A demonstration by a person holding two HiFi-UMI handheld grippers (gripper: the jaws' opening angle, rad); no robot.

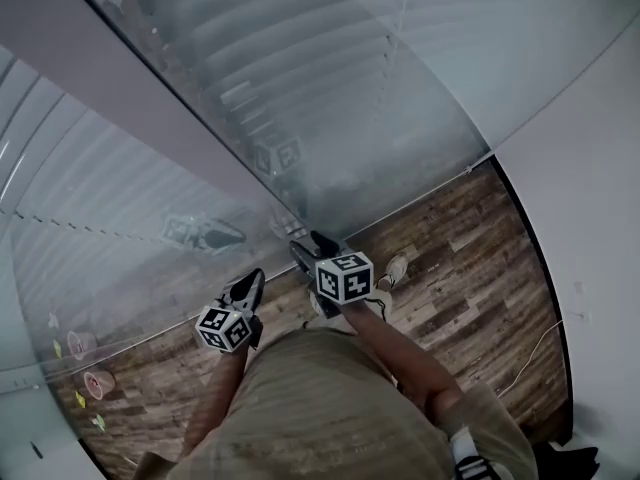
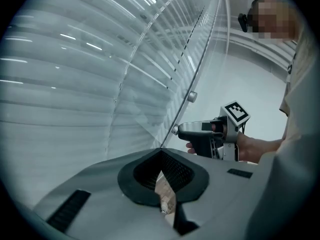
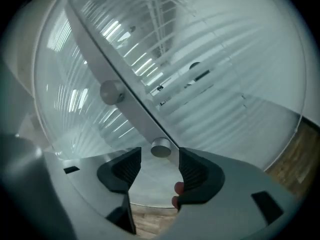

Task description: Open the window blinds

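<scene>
White slatted blinds [image 1: 330,58] hang shut behind a glass wall, split by a grey mullion [image 1: 130,98]. In the right gripper view a round metal knob [image 3: 161,148] on that mullion [image 3: 125,96] sits just ahead of my right gripper [image 3: 159,160], between its open jaws; the pads do not touch it. A second knob [image 3: 111,91] sits higher up. My right gripper [image 1: 305,246] is at the mullion's foot. My left gripper [image 1: 250,283] hangs lower left, away from the glass. Its jaws [image 2: 161,156] are shut on nothing. It looks at the right gripper [image 2: 181,130] against the blinds [image 2: 60,84].
Wood plank floor [image 1: 470,248] runs along the glass to a white wall [image 1: 590,218] on the right. A thin cable [image 1: 530,353] lies on the floor near that wall. Coloured stickers [image 1: 90,383] dot the lower left glass. The person's shoe [image 1: 395,268] stands near the glass.
</scene>
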